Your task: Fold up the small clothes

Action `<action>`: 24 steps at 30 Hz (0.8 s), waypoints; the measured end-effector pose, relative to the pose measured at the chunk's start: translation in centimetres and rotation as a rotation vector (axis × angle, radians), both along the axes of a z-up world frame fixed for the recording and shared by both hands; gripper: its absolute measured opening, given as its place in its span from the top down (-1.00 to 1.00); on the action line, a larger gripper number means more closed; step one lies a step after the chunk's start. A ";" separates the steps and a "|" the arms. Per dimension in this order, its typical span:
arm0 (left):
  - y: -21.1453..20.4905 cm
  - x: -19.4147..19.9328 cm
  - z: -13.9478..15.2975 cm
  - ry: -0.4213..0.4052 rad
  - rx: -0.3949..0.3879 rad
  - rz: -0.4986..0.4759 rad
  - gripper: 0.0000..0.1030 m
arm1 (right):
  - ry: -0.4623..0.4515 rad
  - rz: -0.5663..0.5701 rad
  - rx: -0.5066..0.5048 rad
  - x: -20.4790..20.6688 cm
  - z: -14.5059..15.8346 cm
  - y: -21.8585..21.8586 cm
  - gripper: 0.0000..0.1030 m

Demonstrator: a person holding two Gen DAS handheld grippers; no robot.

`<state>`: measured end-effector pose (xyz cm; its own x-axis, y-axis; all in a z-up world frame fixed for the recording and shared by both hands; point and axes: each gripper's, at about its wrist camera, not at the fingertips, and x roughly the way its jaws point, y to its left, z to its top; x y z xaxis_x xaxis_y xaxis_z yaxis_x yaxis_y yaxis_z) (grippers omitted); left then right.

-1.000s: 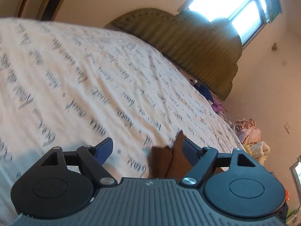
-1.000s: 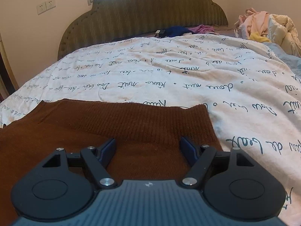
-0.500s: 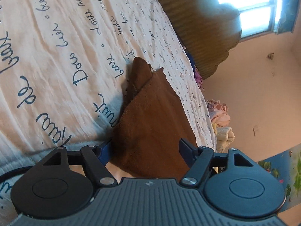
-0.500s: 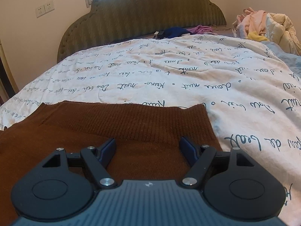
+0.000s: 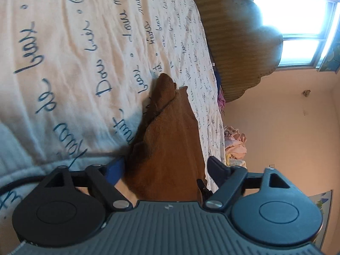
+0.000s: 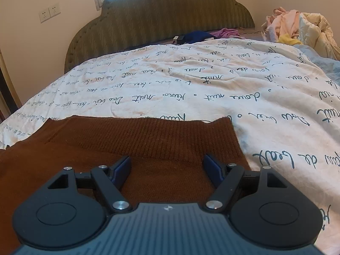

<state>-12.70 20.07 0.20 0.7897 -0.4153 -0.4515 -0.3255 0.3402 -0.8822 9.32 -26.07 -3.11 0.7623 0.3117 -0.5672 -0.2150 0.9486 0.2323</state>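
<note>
left gripper (image 5: 164, 167): fingers just opened wider, spread round the brown sweater (image 5: 170, 148), ungripped; edge at 12 o'clock might flop.
right gripper (image 6: 166, 166): spread, nothing pinched.

Sweater (image 6: 131, 148): brown knit cloth, matt, finely ribbed along its band, fuzzy at the edges.

Bedspread (image 6: 212, 89): white woven cloth, matt, lightly creased, printed with dark script.

Headboard (image 6: 161, 17): olive upholstery cloth, matt, ridged in a wavy pattern.

Left gripper (image 5: 164, 167) and right gripper (image 6: 166, 166): black matt plastic arms and discs, grey ribbed plastic housing, small bright metal pins at the pivots; blue pads (image 6: 122, 169) look smooth with a dull sheen.

Clothes pile (image 6: 297, 25): soft crumpled cloth, pale.

Wall (image 5: 286, 127): painted, smooth, matt.
</note>
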 end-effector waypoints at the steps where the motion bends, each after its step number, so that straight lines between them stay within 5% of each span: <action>1: -0.1 -0.6 -0.2 0.007 -0.002 -0.002 -0.60 | -0.001 -0.001 -0.001 0.0 0.0 0.0 -0.46; 11: -1.7 1.6 -1.1 0.030 -0.001 0.028 -0.22 | 0.001 -0.003 0.031 0.0 0.0 -0.4 -0.46; 14: -2.1 2.8 -0.8 0.051 0.050 0.035 0.92 | 0.001 -0.004 0.035 0.0 -0.1 -0.4 -0.46; 18: -3.8 3.2 1.4 0.058 0.299 0.041 0.90 | 0.001 -0.004 0.035 0.0 -0.1 -0.4 -0.46; 24: -11.5 2.8 5.9 -0.180 0.852 -0.123 0.90 | 0.103 -0.058 -0.034 0.9 2.9 1.5 -0.49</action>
